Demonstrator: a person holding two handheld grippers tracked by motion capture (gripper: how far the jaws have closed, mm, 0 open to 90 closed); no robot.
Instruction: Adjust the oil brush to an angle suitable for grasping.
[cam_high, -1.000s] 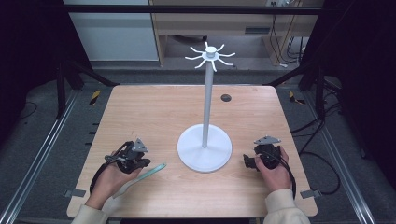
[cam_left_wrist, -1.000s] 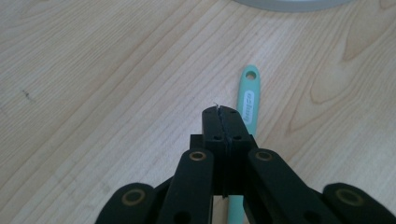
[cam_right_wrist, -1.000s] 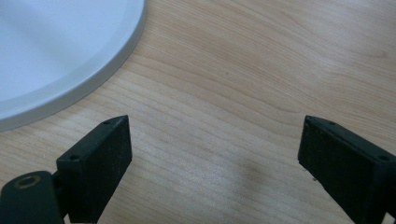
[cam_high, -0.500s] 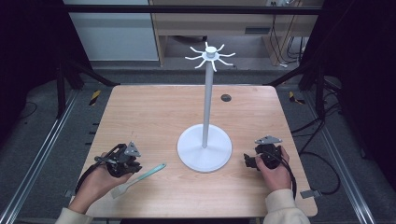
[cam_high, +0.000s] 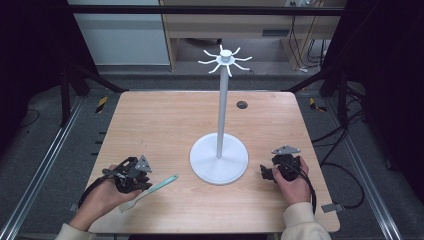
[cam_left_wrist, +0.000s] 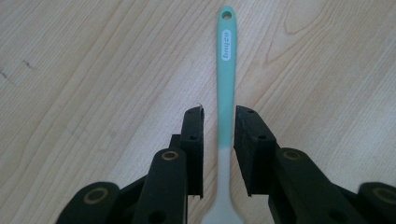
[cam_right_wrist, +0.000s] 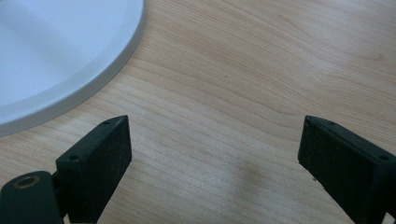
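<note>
- Spatula (cam_left_wrist: 226, 84): teal handle with a pale whitish head end, lying flat on the wooden table (cam_high: 165, 125). In the high view it lies (cam_high: 152, 192) near the front left of the table, handle end angled toward the white stand.
- Handle has a hanging hole at its far tip and a small white label just below it, as seen in the left gripper view.
- Left gripper (cam_left_wrist: 219, 123): jaws have just been opening; they now stand narrow, one each side of the spatula handle, with a thin gap on both sides. Pads not pressing the handle. Spatula is between them, resting on the table.
- High view: left gripper (cam_high: 131, 175) is held in the person's left hand at the spatula's head end.
- Right gripper (cam_right_wrist: 212, 144): jaws wide apart, bare table between them. High view shows it (cam_high: 280, 167) low at the table, just right of the stand's base.
- White stand (cam_high: 219, 159): round base near the table centre, tall pole, ring of hooks at the top. Base edge shows in the right gripper view (cam_right_wrist: 70, 60).
</note>
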